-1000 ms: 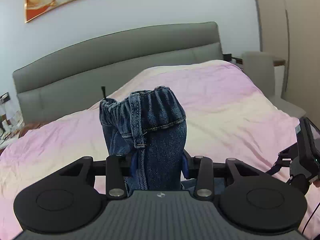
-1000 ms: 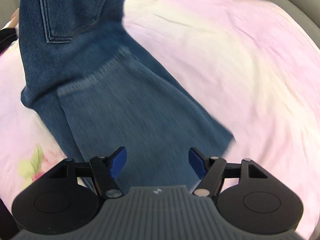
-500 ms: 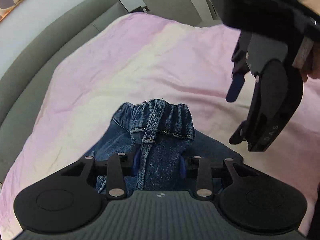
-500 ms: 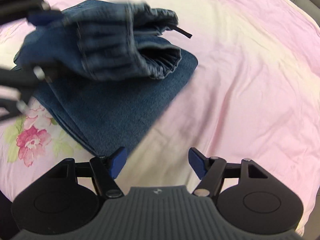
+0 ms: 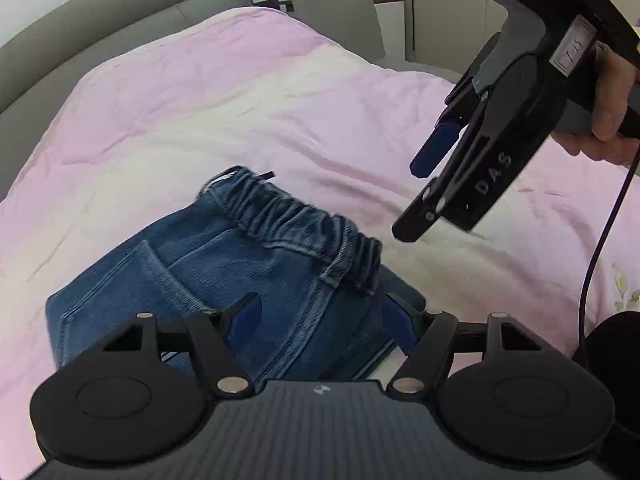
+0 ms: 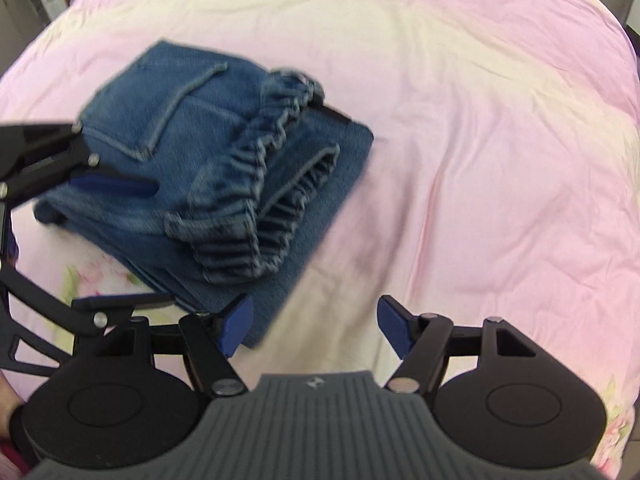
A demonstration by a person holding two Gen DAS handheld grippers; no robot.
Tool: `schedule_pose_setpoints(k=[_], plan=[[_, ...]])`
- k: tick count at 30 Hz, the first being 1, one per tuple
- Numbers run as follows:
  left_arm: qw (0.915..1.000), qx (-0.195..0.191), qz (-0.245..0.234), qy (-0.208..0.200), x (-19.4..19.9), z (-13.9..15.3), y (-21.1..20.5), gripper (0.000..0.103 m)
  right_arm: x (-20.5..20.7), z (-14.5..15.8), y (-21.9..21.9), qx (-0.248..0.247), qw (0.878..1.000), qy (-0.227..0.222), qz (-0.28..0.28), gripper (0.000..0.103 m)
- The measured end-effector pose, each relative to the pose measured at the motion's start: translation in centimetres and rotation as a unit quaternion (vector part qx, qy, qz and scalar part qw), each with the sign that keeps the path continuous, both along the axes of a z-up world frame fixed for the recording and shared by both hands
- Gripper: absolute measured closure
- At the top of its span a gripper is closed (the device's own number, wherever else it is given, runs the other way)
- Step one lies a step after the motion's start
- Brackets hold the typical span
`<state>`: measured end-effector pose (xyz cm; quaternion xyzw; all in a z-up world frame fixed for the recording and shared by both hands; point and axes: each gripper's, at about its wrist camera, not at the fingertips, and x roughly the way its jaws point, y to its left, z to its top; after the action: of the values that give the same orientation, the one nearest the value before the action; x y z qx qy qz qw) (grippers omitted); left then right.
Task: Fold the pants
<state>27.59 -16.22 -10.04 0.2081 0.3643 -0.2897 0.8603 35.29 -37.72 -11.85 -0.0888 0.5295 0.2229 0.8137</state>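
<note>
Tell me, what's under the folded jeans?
The jeans lie on a pink bedcover. A flower print peeks out at their edge. What the cover looks like right beneath the denim is hidden.

This was a bedroom in a home. A wide bed under a pink and cream quilt with printed flowers at its edges filled both views, backed by a padded grey headboard. Beyond the bed's far corner stood a grey upholstered chair and pale wardrobe doors.
</note>
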Motion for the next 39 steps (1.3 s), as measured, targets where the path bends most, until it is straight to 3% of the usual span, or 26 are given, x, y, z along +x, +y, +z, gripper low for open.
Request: schedule_pose_setpoints(k=[5,8,14,16,17,19,20,21,25,26,29,33,37,39], plan=[[0.9966,0.059,0.054,-0.022,-2.4,0.3,6.3,0.022,0.9,1.6,2.0,0.046,0.999,-0.018,-0.025,0.041],[0.9917,0.08,0.101,-0.01,-3.5,-0.2,10.4,0.021,2.2,1.4,3.1,0.068,0.997,-0.016,-0.045,0.045],[0.9831,0.057,0.17,0.035,-4.3,-2.0,15.3,0.02,5.2,-1.2,3.9,0.103,0.988,0.025,-0.115,0.047],[0.9797,0.035,0.192,0.047,-4.0,-2.7,16.1,0.022,5.7,-2.1,3.6,0.134,0.978,0.055,-0.148,0.054],[0.9777,0.027,0.201,0.052,-4.0,-2.8,16.5,0.028,5.7,-2.3,3.5,0.158,0.972,0.068,-0.158,0.071],[0.9736,0.023,0.218,0.063,-3.3,-3.5,16.7,0.046,5.1,-1.2,3.7,0.154,0.973,0.051,-0.166,0.08],[0.973,0.02,0.22,0.067,-3.2,-3.6,16.9,0.063,4.6,-0.2,4.1,0.142,0.977,0.031,-0.157,0.093],[0.9728,0.018,0.221,0.067,-3.1,-3.8,17.0,0.068,3.8,0.7,4.3,0.132,0.979,0.012,-0.152,0.098],[0.9738,0.006,0.216,0.07,-3.6,-3.4,18.2,0.078,1.0,2.5,4.4,0.11,0.985,-0.019,-0.133,0.1],[0.9736,0.0,0.215,0.077,-3.6,-3.4,18.6,0.085,0.5,2.1,4.5,0.101,0.986,-0.023,-0.131,0.1],[0.9739,0.002,0.208,0.091,-3.4,-4.1,19.0,0.085,-0.6,-0.6,4.2,0.075,0.987,-0.008,-0.141,0.101],[0.9771,0.025,0.188,0.097,-3.5,-4.0,19.0,0.085,-0.5,-3.6,3.8,0.075,0.984,0.01,-0.164,0.101],[0.9769,0.038,0.178,0.111,-4.2,-1.8,20.1,0.086,0.1,-3.1,3.2,0.09,0.981,0.017,-0.171,0.098],[0.9775,0.048,0.18,0.098,-4.5,-0.5,20.9,0.087,0.0,-2.3,3.1,0.086,0.983,0.012,-0.162,0.087]])
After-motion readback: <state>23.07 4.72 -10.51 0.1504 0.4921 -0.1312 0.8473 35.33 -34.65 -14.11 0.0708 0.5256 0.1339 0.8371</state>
